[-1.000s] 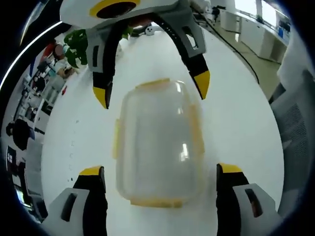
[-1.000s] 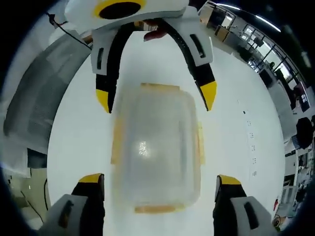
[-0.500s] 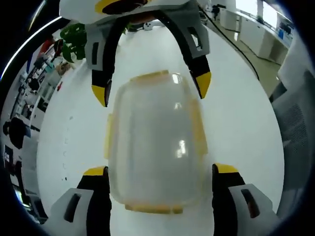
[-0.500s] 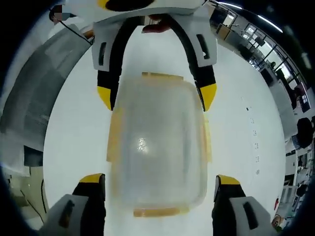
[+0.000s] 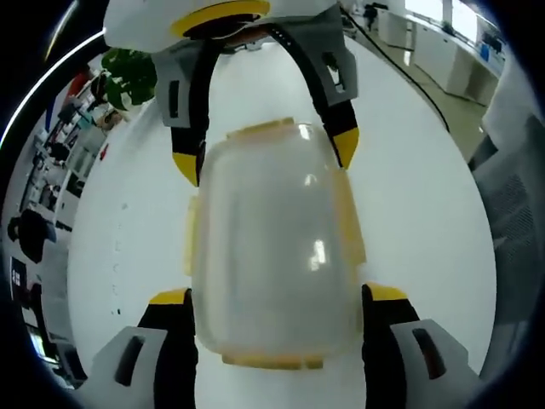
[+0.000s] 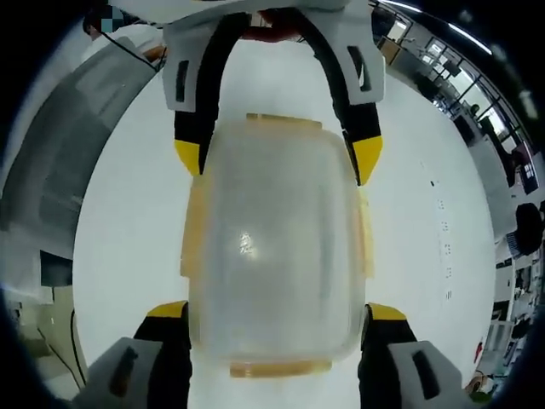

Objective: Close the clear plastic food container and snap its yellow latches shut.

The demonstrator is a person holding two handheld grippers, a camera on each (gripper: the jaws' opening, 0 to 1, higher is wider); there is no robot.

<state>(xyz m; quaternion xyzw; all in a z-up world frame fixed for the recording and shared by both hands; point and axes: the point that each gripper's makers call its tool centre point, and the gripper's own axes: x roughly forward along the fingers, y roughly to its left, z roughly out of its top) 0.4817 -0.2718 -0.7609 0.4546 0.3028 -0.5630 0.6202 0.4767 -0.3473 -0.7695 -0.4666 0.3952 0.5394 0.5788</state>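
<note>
- The room was a large open office: in the right gripper view, rows of desks and glazed partitions ran along one side; in the left gripper view, a bright window wall stood at the far end and cluttered shelving lined the other side.
- The table was a plain white surface, smooth and glossy, extending far beyond the work area. A dark cable ran along its far edge in the left gripper view.
- A grey woven surface lay beside the table in the right gripper view; what it belonged to could not be determined.
- A green leafy plant stood at the far end of the table.
- The clear plastic food container rested on the table with its lid on, midway between the two tools.
- The left tool had its jaws apart, one yellow-tipped jaw at each long side of the container; contact could not be confirmed.
- The right tool likewise had its jaws spread, straddling the opposite end of the container.
- The yellow latches flared outward along the sides and ends; whether they were snapped could not be determined.
</note>
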